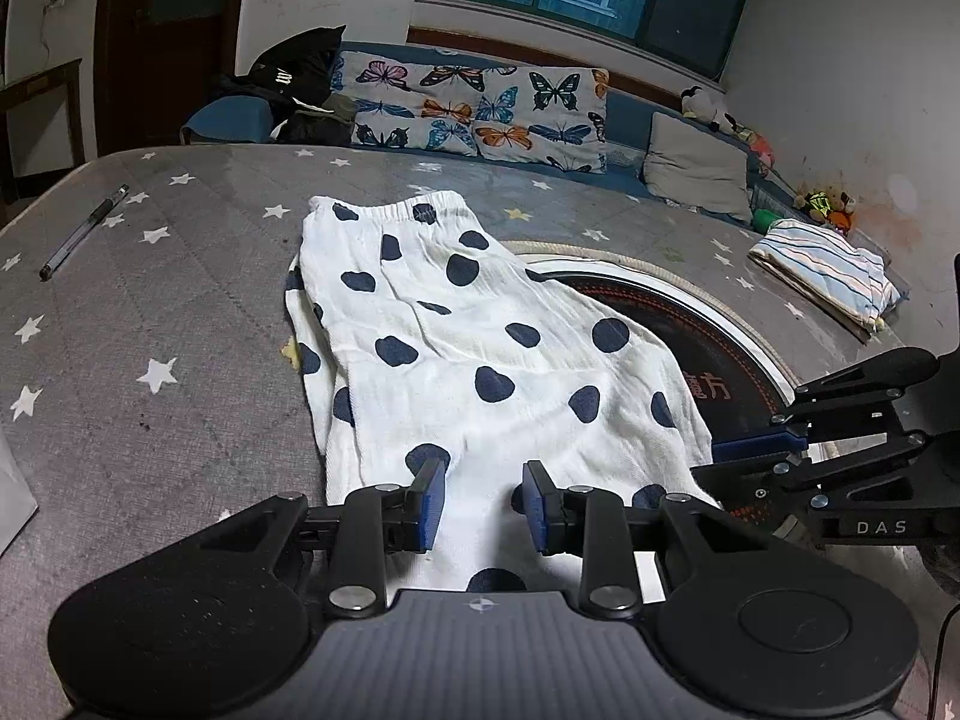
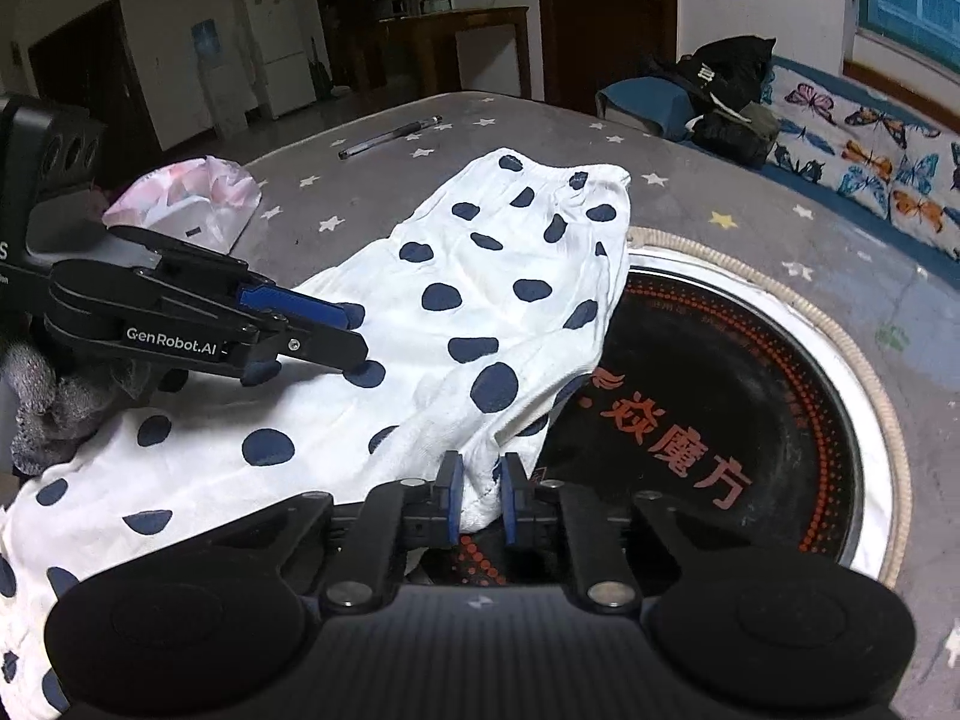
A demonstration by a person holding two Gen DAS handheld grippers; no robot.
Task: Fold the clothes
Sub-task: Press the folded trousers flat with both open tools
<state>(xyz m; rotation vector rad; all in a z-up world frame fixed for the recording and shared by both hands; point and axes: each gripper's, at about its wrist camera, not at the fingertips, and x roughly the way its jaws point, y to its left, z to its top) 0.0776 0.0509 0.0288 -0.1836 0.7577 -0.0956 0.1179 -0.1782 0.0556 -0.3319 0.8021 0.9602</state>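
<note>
1. The job is to fold clothes. One piece is already folded: the striped cloth [image 1: 831,273] sits in a neat pile at the far right of the table [image 1: 180,300].
2. The spotted pants [image 1: 480,336] are the piece being worked on now. They are white with dark blue dots. They lie long and mostly flat in the middle of the table, with the stretchy waist at the far end. One side hangs over the round black cooker plate [image 2: 750,396] set in the table.
3. I think the pants are folded once along their length, but they are not yet folded short. That step is still left.
4. The left claw [image 1: 483,501] is open, with the near end of the pants lying between its fingers. It is not pinching yet.
5. The right claw [image 2: 478,501] has a bunched corner of the pants between its two blue pads. The pads look close to the cloth, but I cannot tell if they squeeze it.
6. Count: two claws, one pair of spotted pants, one folded striped cloth, one pen [image 1: 84,231], and one pink bag [image 2: 192,198].
</note>
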